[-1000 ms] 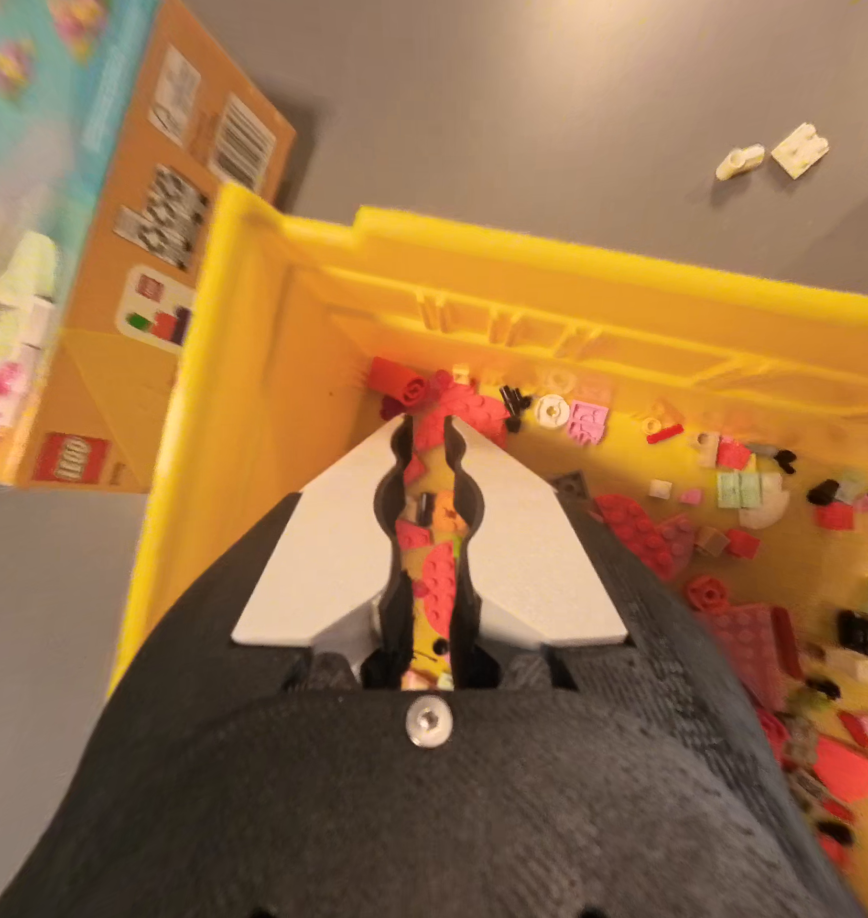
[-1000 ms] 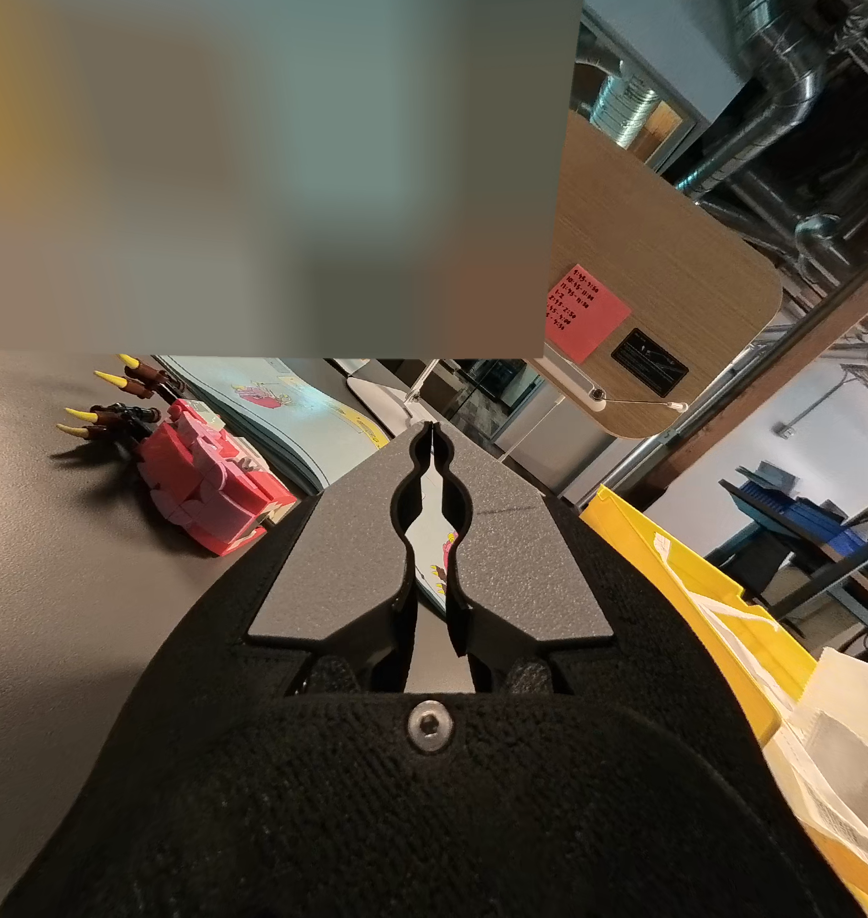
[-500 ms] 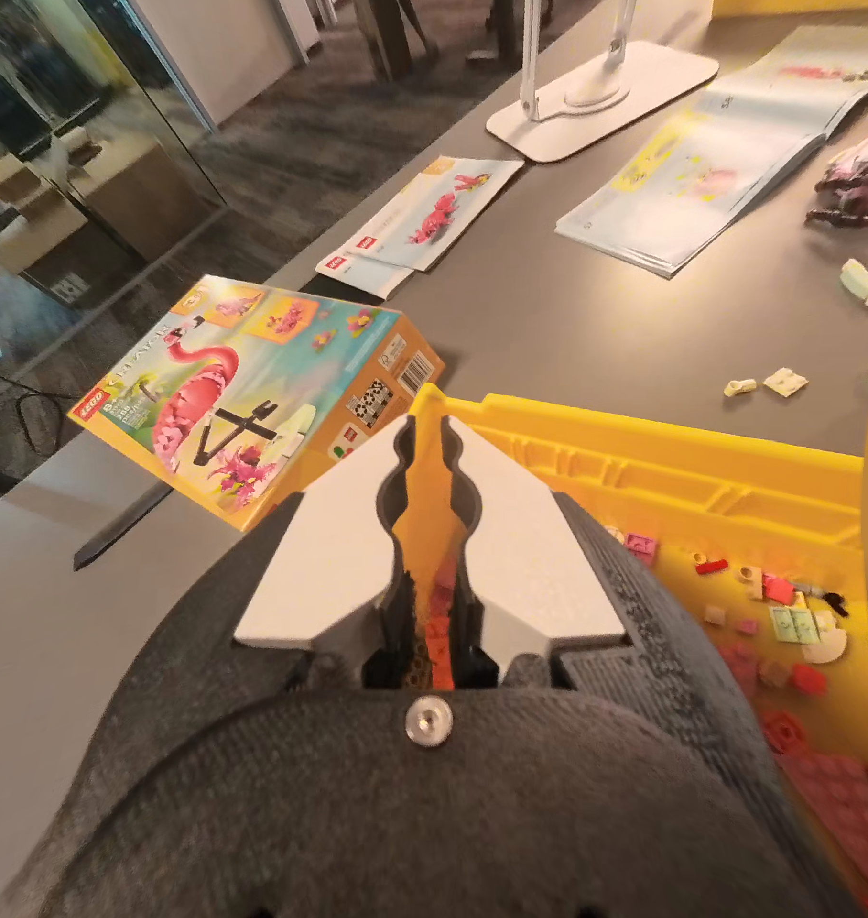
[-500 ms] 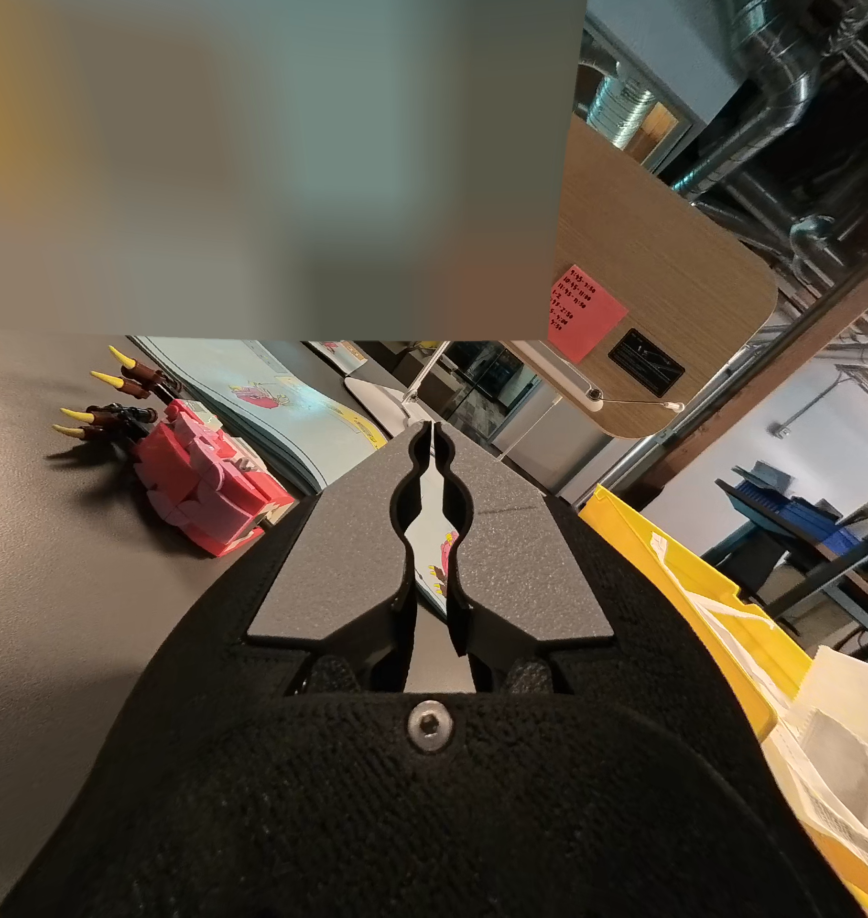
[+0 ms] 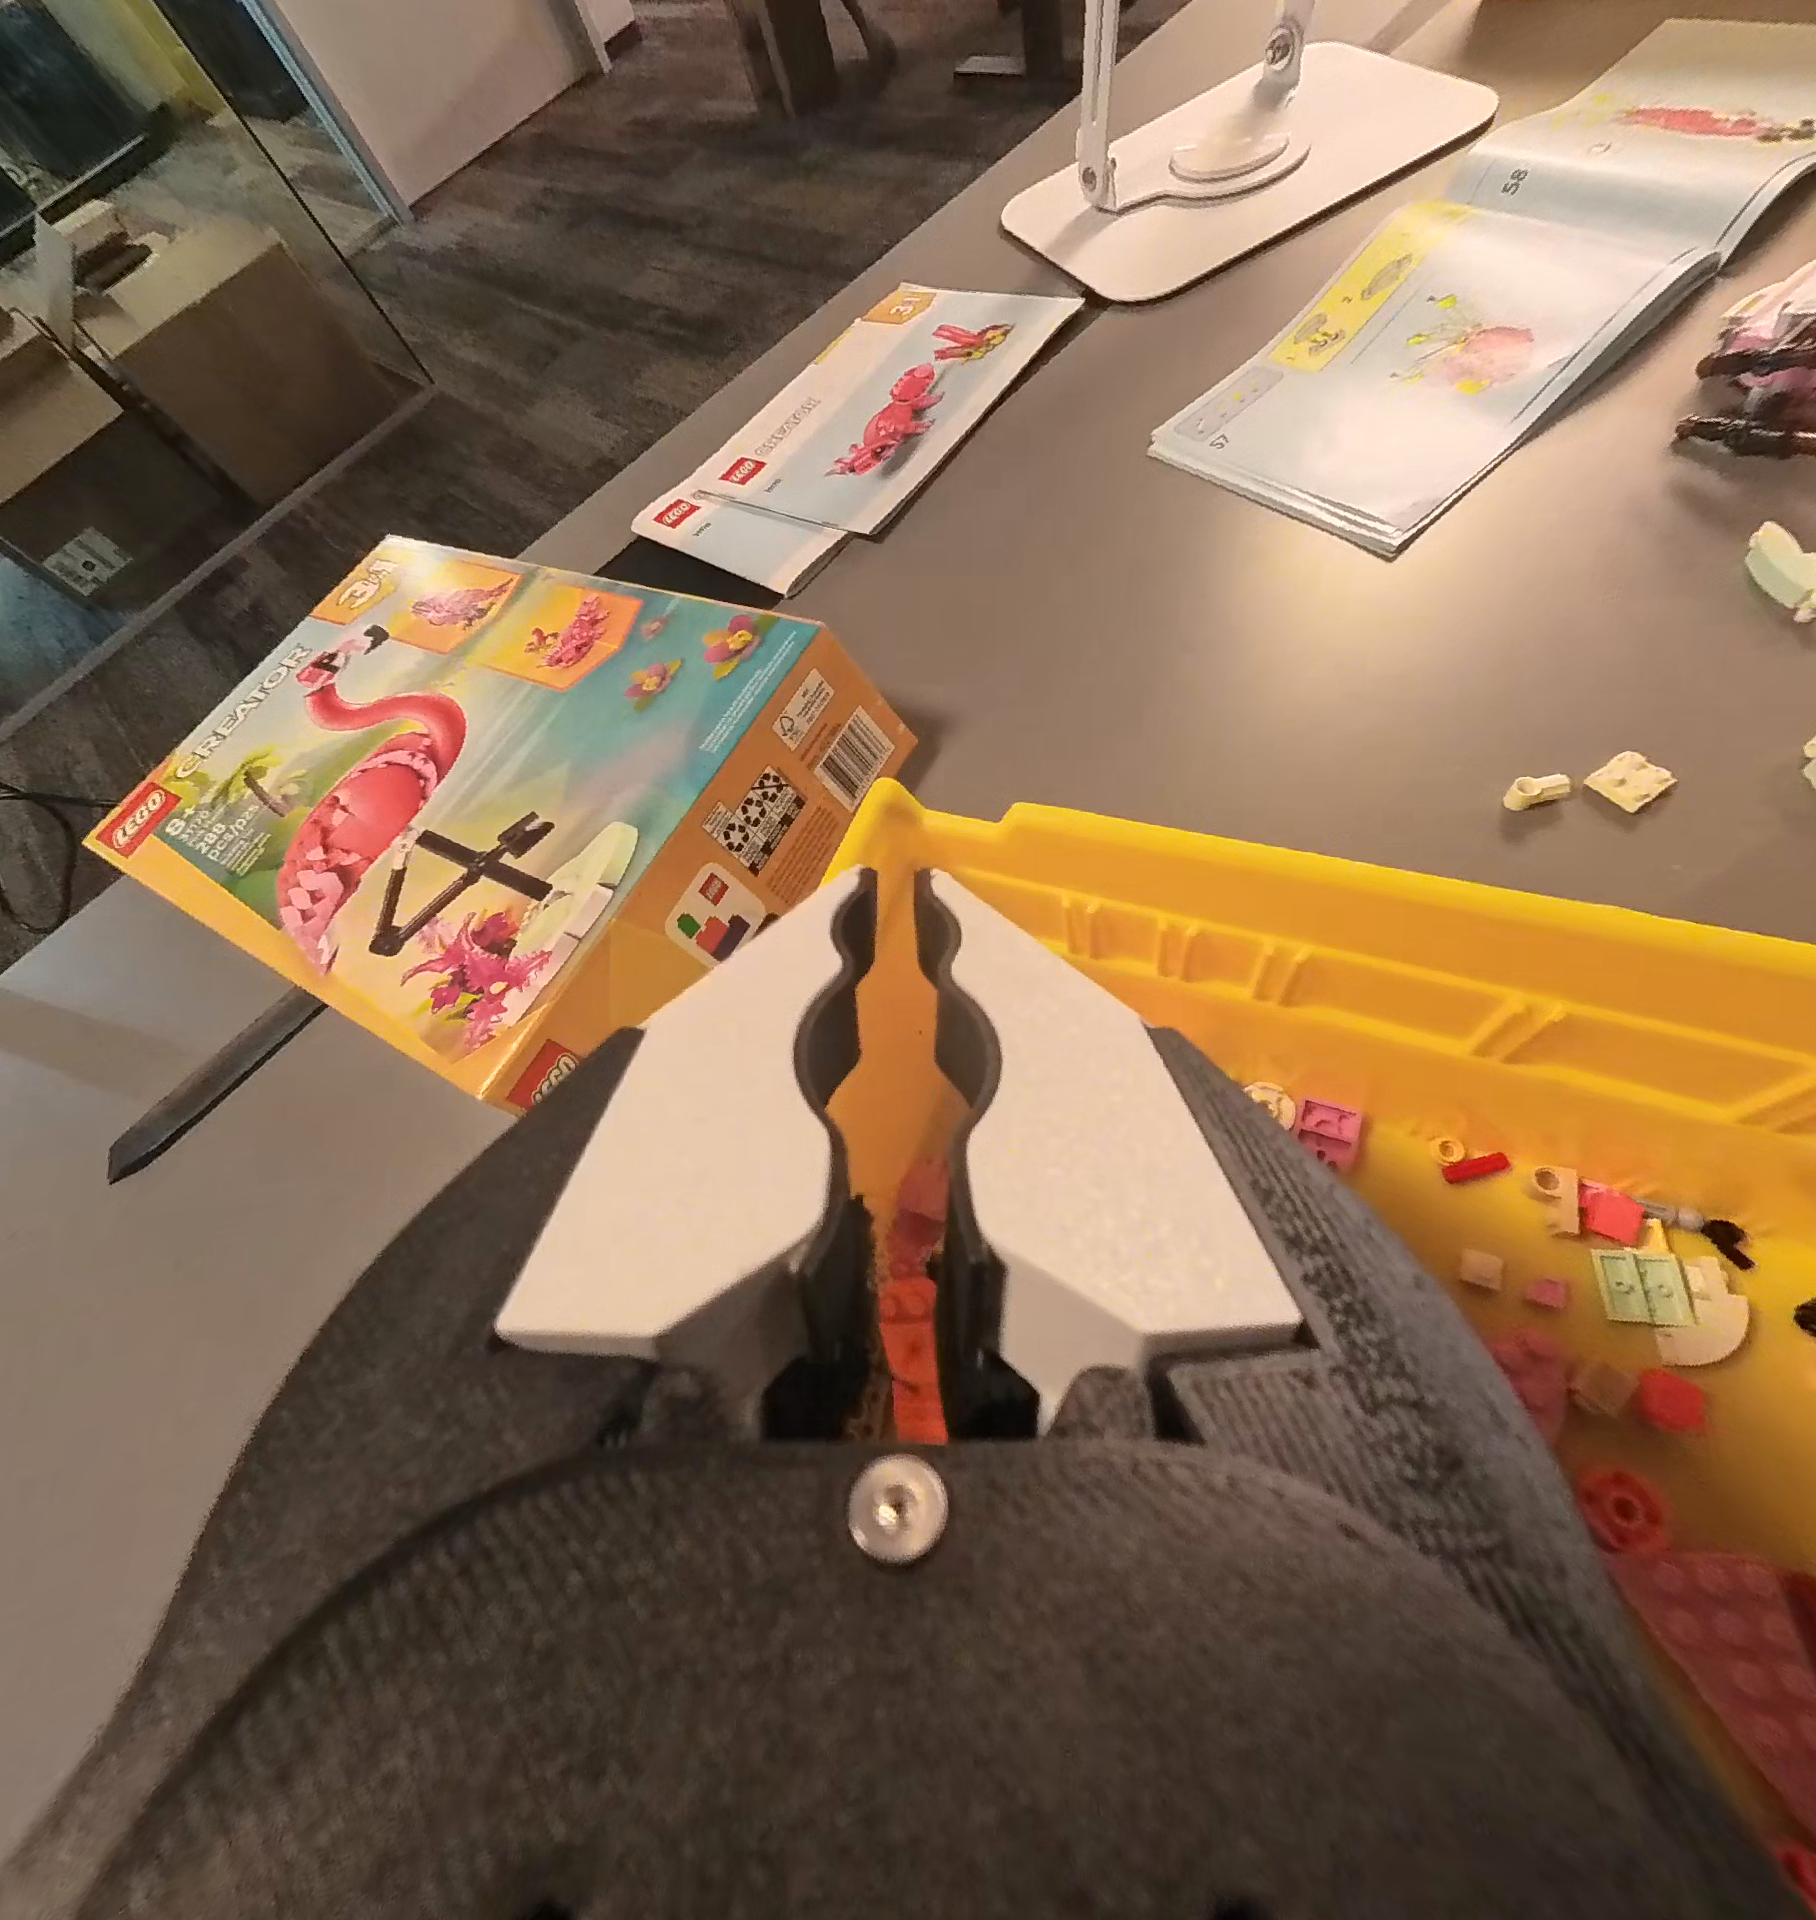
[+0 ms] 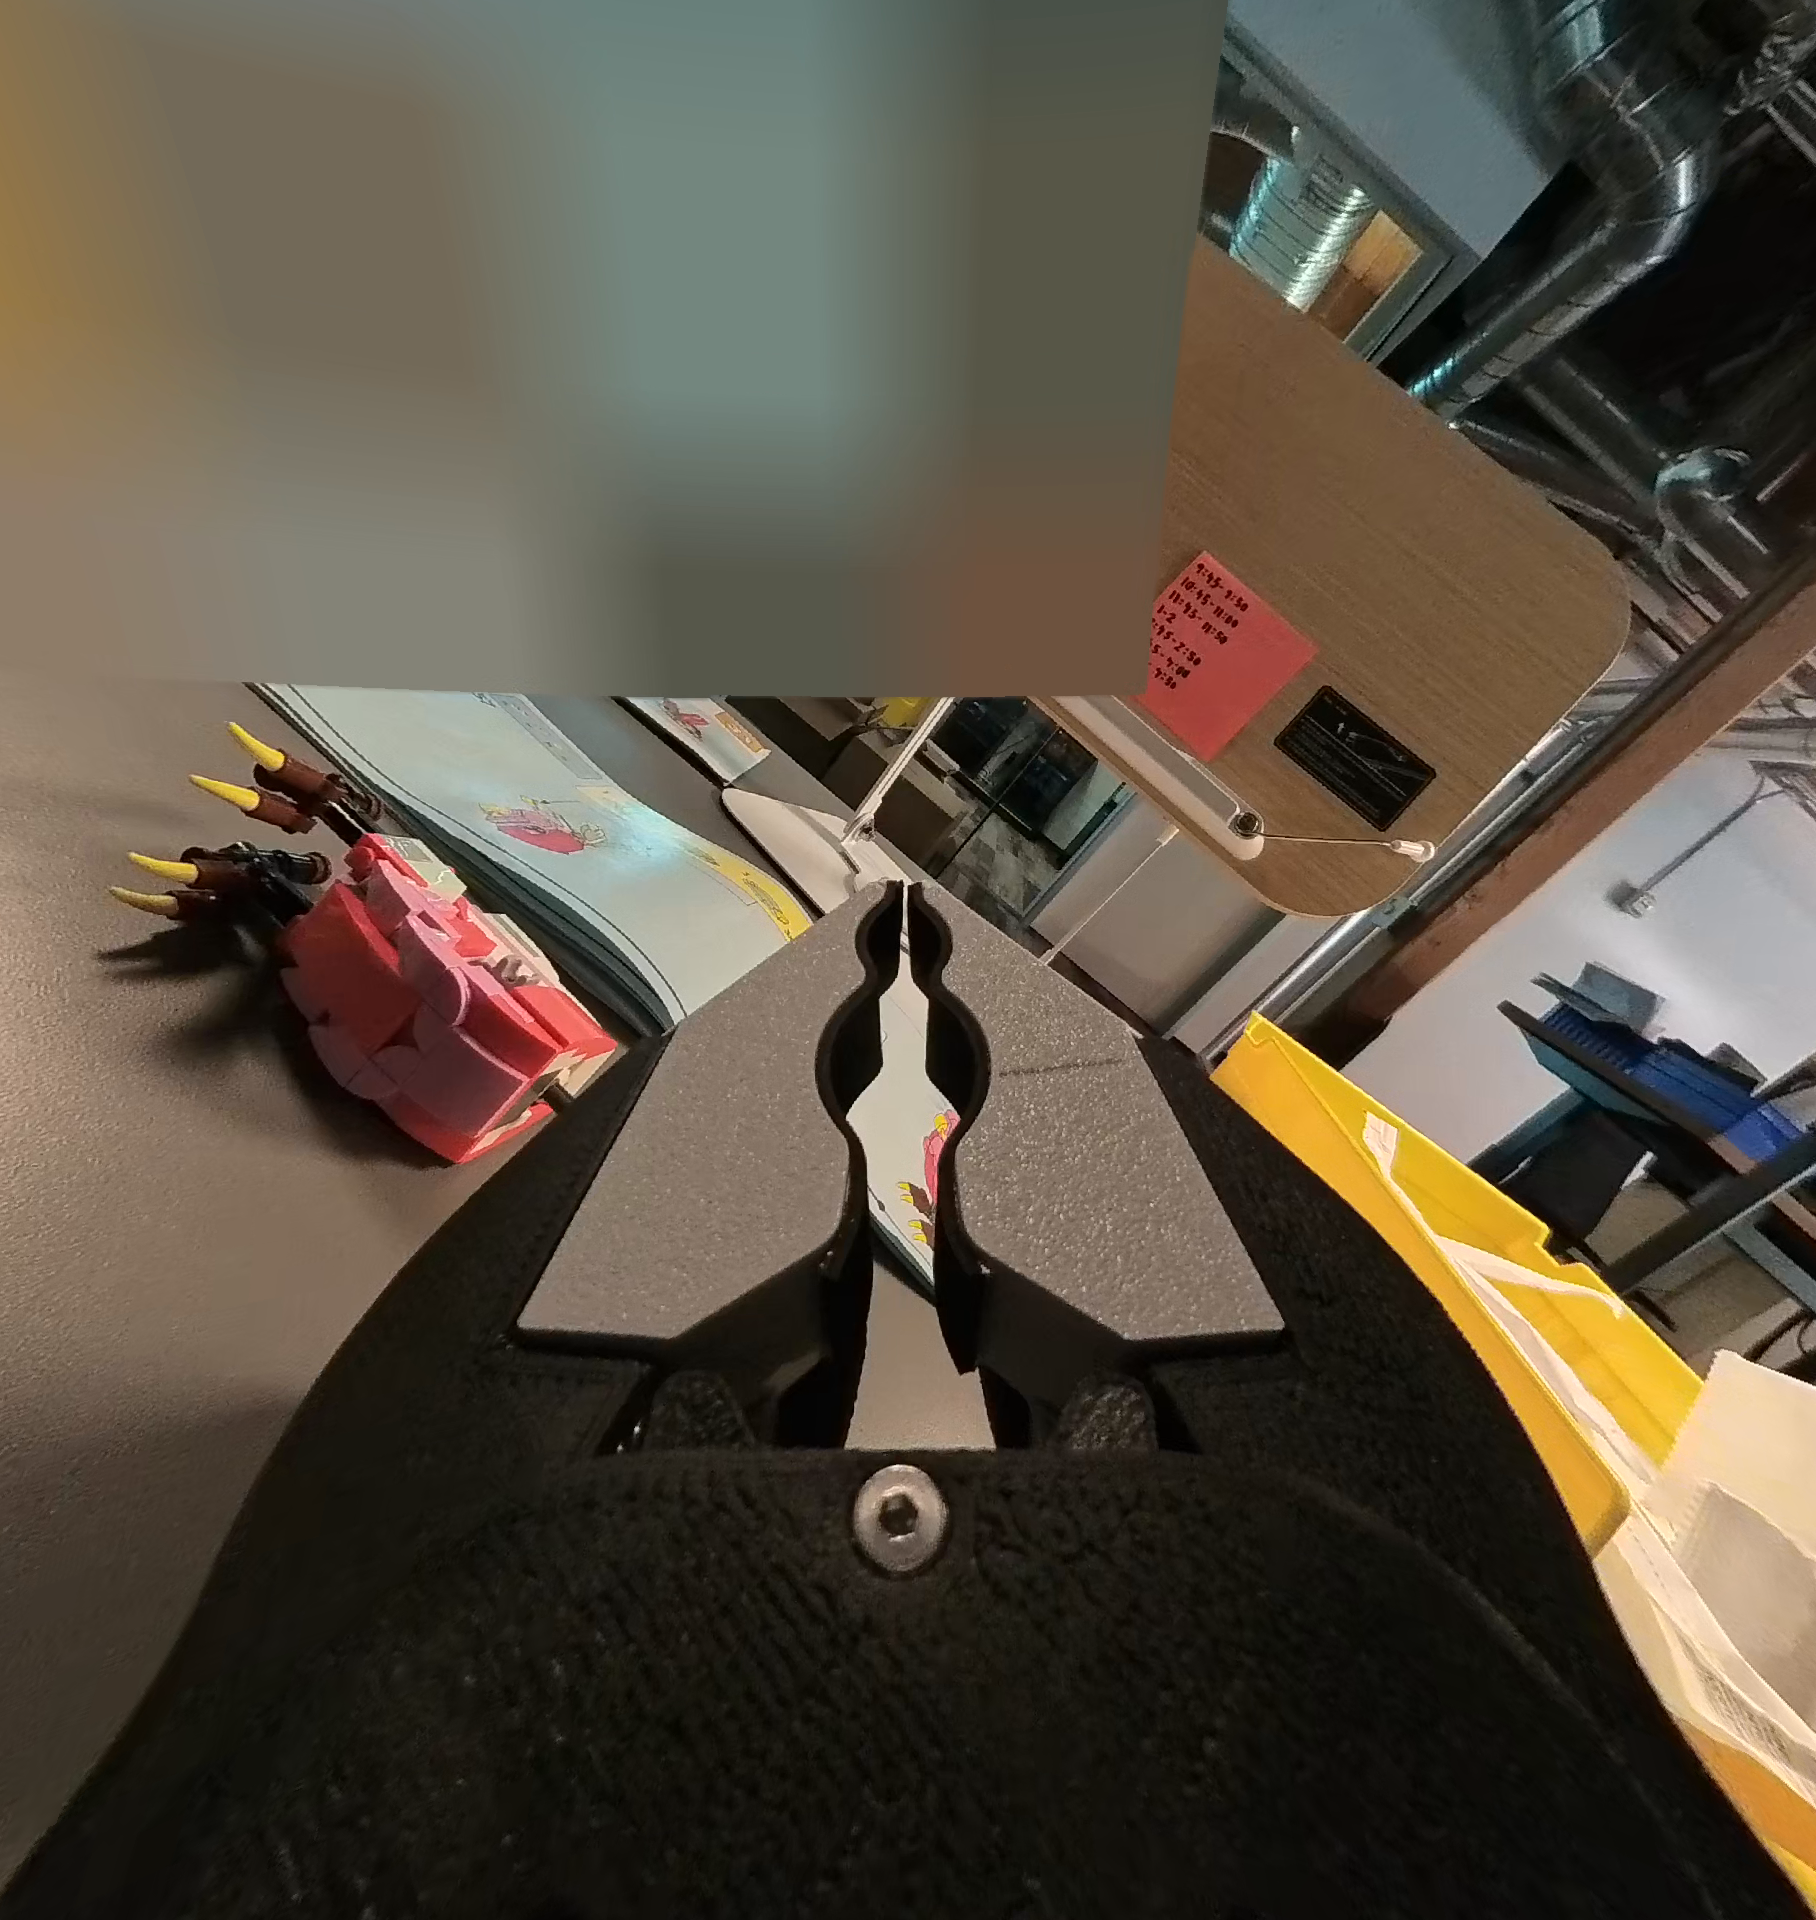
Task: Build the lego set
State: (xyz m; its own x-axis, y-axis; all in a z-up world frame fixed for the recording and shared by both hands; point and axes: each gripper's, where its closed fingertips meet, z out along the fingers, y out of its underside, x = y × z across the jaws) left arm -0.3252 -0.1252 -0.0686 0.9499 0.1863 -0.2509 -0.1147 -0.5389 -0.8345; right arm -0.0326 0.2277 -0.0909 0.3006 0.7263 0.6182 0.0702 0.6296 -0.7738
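Warm indoor light leaves a pale glare on the matte grey tabletop (image 5: 1299, 665) at centre right; wide-angle bending curves the frame edges, the lower foreground is soft, and small loose bricks cast short shadows

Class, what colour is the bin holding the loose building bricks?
Yellow: the bin shows best in the left wrist view.

Left gripper (image 5: 896, 883): pale fingers a narrow slit apart with nothing between them, poised over the corner of a yellow bin (image 5: 1403, 935) holding loose red, pink and black toy bricks (image 5: 1610, 1236); a toy-brick box (image 5: 447, 800) printed with a flamingo lay just beside the bin. Right gripper (image 6: 904, 894): dark fingertips meeting on nothing, low over the grey table (image 6: 104, 1195), near a red-and-pink brick model (image 6: 416, 1008) with yellow claws and an open instruction booklet (image 6: 571, 831).
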